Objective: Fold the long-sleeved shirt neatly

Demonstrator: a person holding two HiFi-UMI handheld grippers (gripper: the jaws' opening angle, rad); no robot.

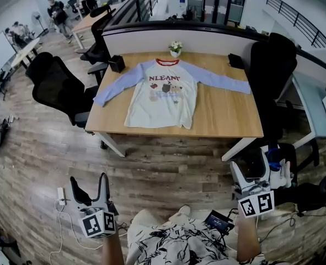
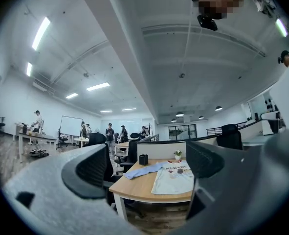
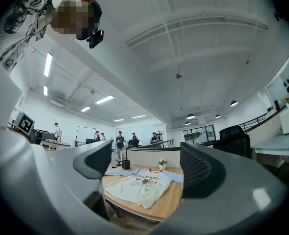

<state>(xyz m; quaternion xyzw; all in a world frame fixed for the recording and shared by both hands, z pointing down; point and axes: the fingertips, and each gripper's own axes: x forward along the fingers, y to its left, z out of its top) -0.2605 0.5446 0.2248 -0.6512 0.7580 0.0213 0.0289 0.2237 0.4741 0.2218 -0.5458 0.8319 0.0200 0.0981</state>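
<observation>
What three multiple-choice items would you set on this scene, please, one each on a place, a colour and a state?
1. The flower pot stands:
A. on the table, beyond the shirt and its collar
B. on the floor
C. on a chair

2. The sleeves are:
A. red
B. light blue
C. green

3. The left gripper and right gripper are:
A. shut on a sleeve
B. shut on the hem
C. open, holding nothing

Answers:
1 A, it sits by the partition, past the collar.
2 B, both spread sleeves are light blue.
3 C, each gripper view shows its fingers apart with nothing between them.
</observation>
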